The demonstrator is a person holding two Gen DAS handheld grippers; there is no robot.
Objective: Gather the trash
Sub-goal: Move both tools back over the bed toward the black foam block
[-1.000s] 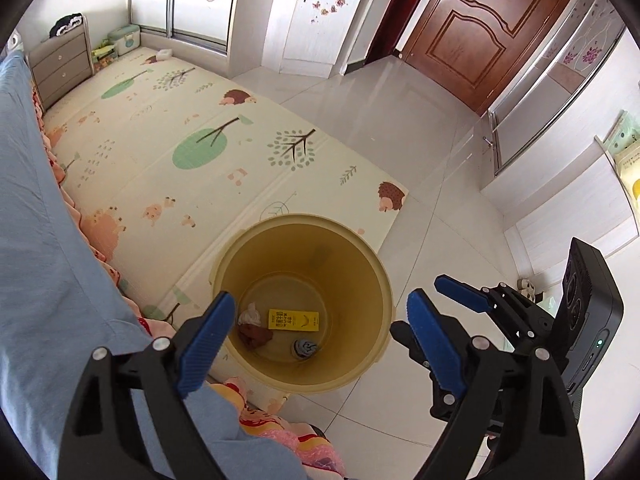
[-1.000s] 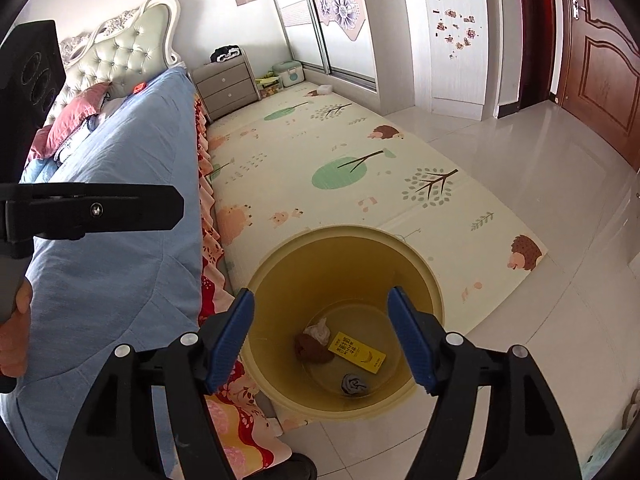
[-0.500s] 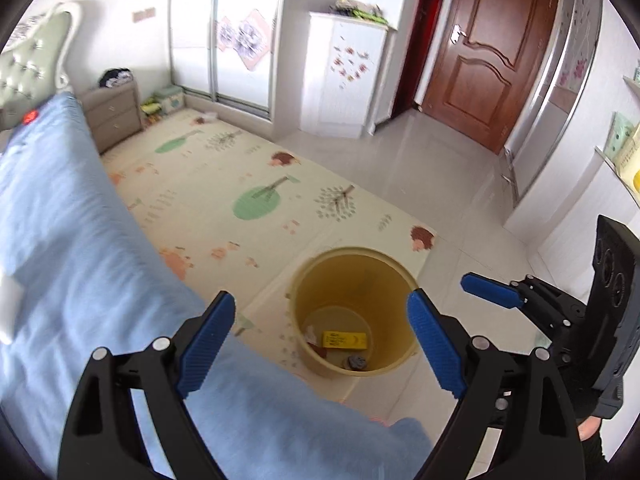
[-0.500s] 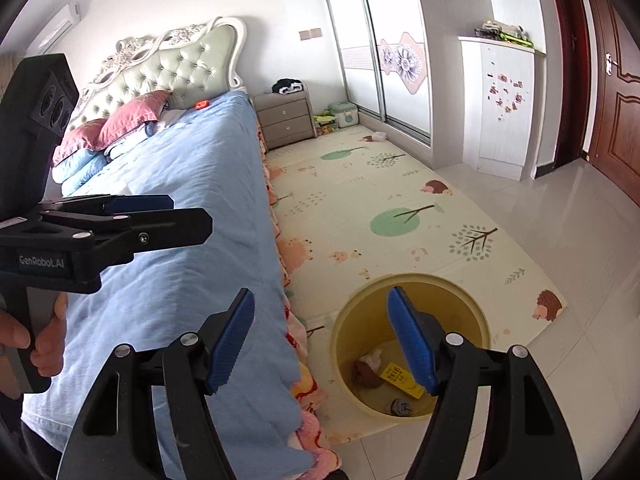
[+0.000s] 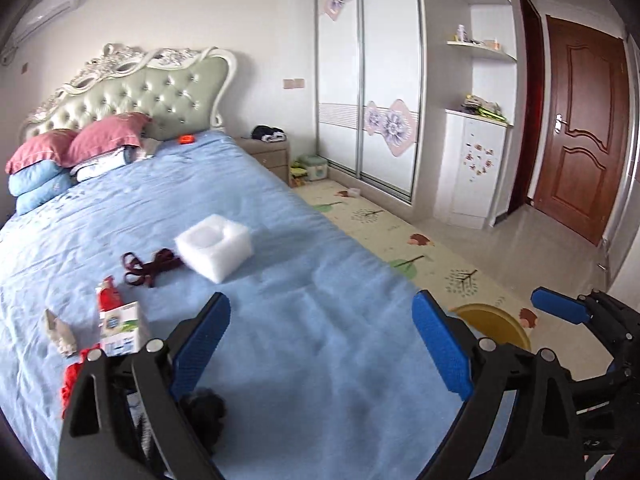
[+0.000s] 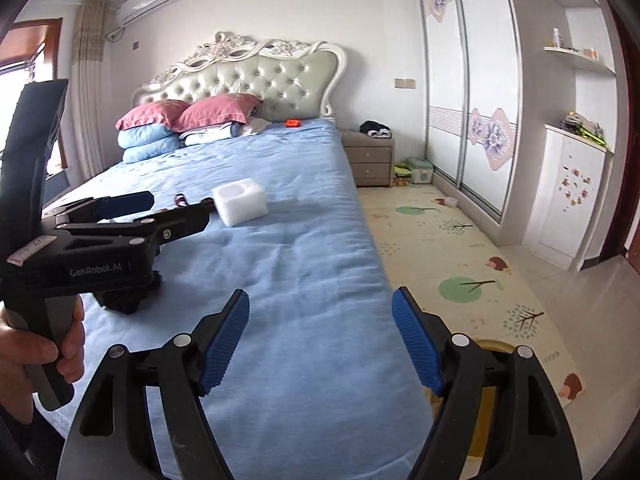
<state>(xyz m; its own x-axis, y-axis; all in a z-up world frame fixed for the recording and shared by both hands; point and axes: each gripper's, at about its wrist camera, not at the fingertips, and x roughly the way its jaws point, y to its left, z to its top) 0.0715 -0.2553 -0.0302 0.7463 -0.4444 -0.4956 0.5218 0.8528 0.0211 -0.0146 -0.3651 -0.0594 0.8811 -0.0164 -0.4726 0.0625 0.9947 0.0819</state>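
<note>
Faced a blue bed [image 5: 280,240] strewn with trash. Found a white foam block [image 5: 214,246] lying mid-bed, ahead and slightly left of both grippers, its long axis running diagonally across the bed. Saw dark red straps [image 5: 150,266] just left of it, with a small carton [image 5: 120,328], a red wrapper [image 5: 72,384] and a dark clump [image 5: 206,408] at the near left. Judged the left gripper [image 5: 320,344] nearer that litter. Kept the yellow bin [image 5: 494,326] low on the floor at right, beside the bed. Compared with earlier views, swung up from over the bin to the bed. Left gripper fingers had just widened further, nothing between them; right gripper [image 6: 320,344] likewise spread and empty.
</note>
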